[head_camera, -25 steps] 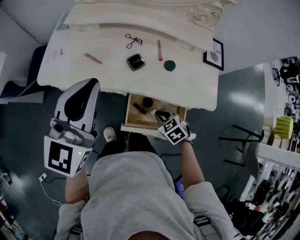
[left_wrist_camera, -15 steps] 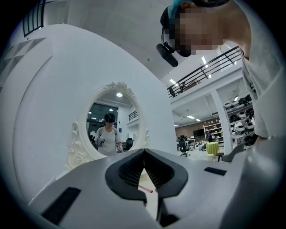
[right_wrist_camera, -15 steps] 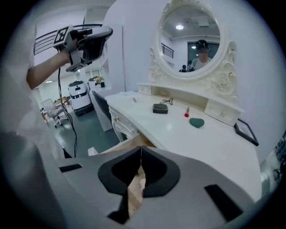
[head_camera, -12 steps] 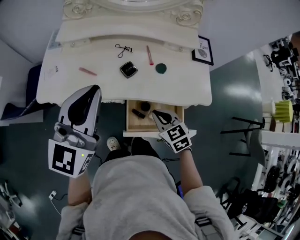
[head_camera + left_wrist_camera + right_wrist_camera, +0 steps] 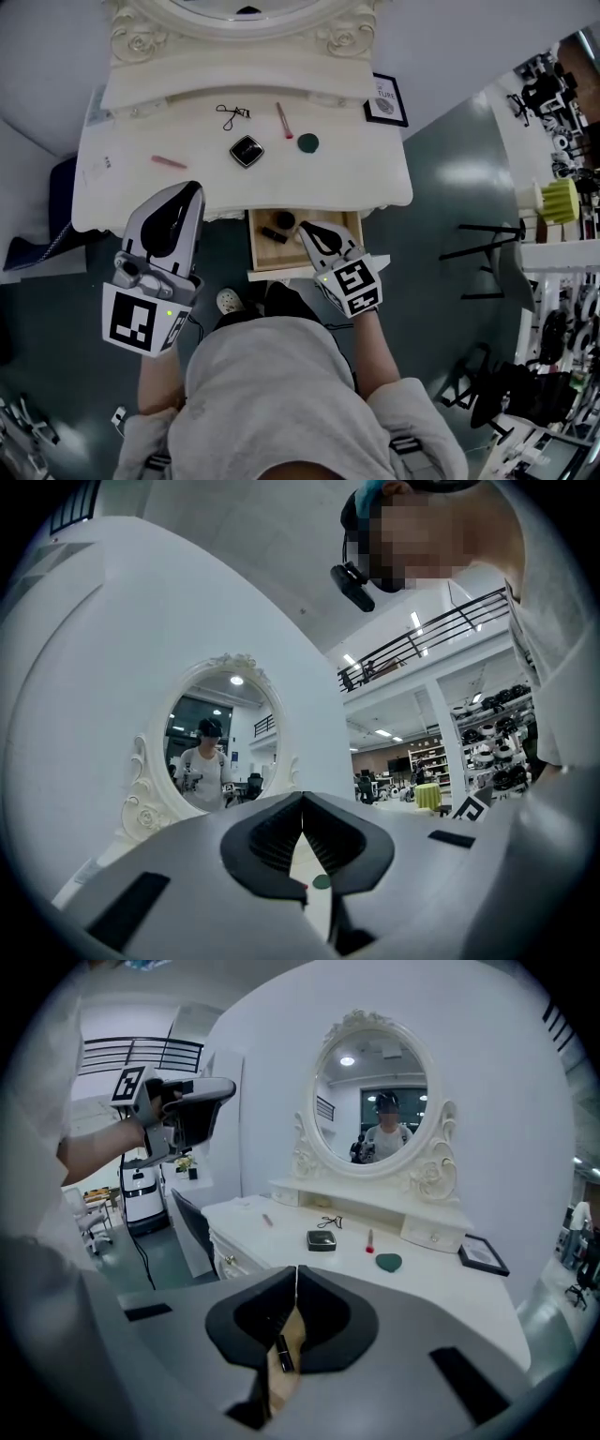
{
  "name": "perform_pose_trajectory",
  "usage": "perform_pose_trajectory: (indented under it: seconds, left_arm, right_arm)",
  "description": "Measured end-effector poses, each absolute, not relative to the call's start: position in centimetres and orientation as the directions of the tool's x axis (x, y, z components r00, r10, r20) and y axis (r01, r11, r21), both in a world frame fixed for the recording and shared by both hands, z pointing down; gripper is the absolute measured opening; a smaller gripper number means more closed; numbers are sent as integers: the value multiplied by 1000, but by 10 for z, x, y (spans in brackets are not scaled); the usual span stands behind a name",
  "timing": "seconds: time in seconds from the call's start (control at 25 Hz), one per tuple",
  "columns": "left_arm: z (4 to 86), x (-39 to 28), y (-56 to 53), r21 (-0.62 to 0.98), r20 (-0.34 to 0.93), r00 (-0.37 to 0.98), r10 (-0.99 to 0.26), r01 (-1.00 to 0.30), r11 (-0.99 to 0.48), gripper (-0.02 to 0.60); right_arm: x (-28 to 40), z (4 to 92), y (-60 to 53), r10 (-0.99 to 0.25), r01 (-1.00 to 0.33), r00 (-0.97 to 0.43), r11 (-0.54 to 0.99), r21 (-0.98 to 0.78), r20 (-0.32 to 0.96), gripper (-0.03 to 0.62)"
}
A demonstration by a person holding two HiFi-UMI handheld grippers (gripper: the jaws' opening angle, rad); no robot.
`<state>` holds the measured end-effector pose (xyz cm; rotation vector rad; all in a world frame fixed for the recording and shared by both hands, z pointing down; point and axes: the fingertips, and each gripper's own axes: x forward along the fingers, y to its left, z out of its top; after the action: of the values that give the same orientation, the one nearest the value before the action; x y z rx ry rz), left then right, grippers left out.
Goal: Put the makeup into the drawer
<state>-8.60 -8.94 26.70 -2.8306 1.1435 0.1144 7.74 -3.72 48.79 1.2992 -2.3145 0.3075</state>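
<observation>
An open wooden drawer point(image 5: 259, 251) under the white dressing table point(image 5: 375, 178) holds a black lipstick point(image 5: 274, 233) and a dark round item point(image 5: 286, 221). On the tabletop lie a black compact point(image 5: 246, 151), an eyelash curler point(image 5: 230, 113), a pink tube point(image 5: 282, 120), a green disc point(image 5: 307, 143) and a pink stick point(image 5: 169, 161). My right gripper point(image 5: 306, 229) hangs above the drawer's right part, shut and empty; the right gripper view shows the lipstick point(image 5: 282, 1354) below its jaws. At the table's front left edge, my left gripper point(image 5: 194, 188) is shut and empty.
A framed picture point(image 5: 385, 100) stands at the table's right rear, and an oval mirror point(image 5: 375, 1091) rises behind it. A white shoe point(image 5: 225, 300) shows on the floor below the drawer. Shelves and a black stand point(image 5: 487, 253) stand to the right.
My right gripper has risen out of the drawer, still shut and empty. The left gripper has stayed in place. The head view has tilted, so the table sits higher in the frame.
</observation>
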Motion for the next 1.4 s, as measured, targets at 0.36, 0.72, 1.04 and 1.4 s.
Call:
perform_pose_trajectory:
  seconds: [0.36, 0.72, 1.04, 1.4]
  left_arm:
    - [262, -80, -78, -62, -119, 755, -645, -654, -754, 15]
    - [257, -79, -69, -72, -135, 781, -609, -621, -780, 15]
    - [254, -79, -60, -79, -146, 796, -587, -601, -796, 15]
    - [250, -84, -54, -88, -158, 800, -578, -595, -799, 15]
  right_arm:
    - [75, 438, -34, -840, -895, -405, 445, 31, 360, 23]
    - [76, 388, -27, -905, -924, -360, 379, 45, 228, 24]
    - [77, 354, -20, -936, -940, -326, 335, 59, 130, 25]
    - [73, 323, -16, -953, -952, -299, 301, 59, 38, 25]
